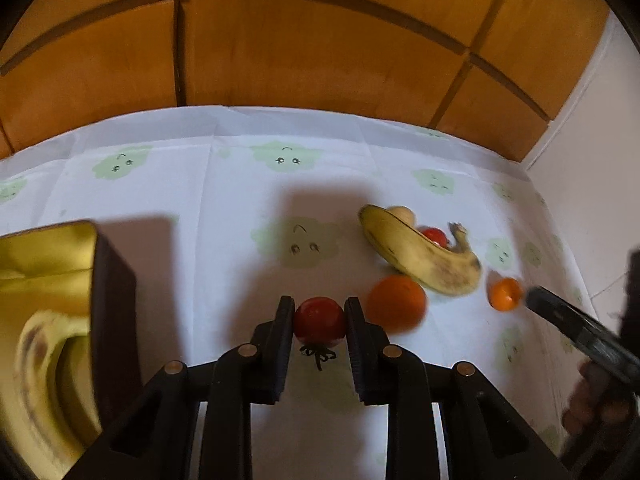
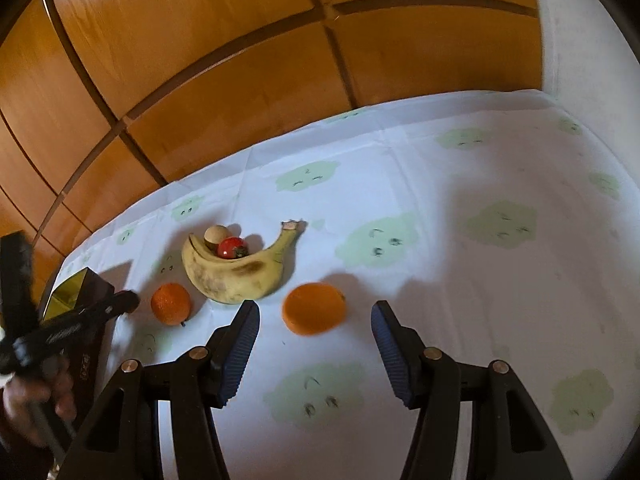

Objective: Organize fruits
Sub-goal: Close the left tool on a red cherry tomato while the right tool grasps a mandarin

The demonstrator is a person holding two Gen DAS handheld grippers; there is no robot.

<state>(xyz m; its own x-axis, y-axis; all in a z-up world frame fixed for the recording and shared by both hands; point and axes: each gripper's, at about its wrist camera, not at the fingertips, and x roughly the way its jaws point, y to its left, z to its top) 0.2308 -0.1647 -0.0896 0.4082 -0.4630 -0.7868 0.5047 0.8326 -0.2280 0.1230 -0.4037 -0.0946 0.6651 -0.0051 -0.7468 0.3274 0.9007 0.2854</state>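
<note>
A: What is the left gripper point(image 1: 320, 320) doing?

B: Its jaws are clamped on a tomato point(image 1: 320, 320), one pad on each side, the tomato lifted above the cloth point(image 1: 224, 208). A small dark stem mark shows on the cloth just under it.

A: And the right gripper point(image 2: 316, 344)?

B: Its jaws stand partly apart with nothing between them. It hangs over the cloth, and the right orange point(image 2: 314, 308) lies just ahead of the gap, touching neither pad.

A: What lies around the left one?

B: Just to its right is the left orange point(image 1: 396, 308), close to the right pad; I cannot tell whether they touch. Beyond that the banana point(image 1: 420, 256) curves across the cloth, with a second tomato point(image 1: 434, 236) and a tan ball point(image 1: 402, 213) tucked behind it. To the left stands a box point(image 1: 112, 312) with a gold lining, another banana point(image 1: 44, 380) inside.

A: Any open room?

B: In the left view the cloth is bare ahead of the jaws as far as the wooden panel wall point(image 1: 320, 48), and bare between jaws and box. In the right view a wide stretch to the right of the fruit runs to the cloth's far edge and a white wall point(image 2: 576, 32).
</note>
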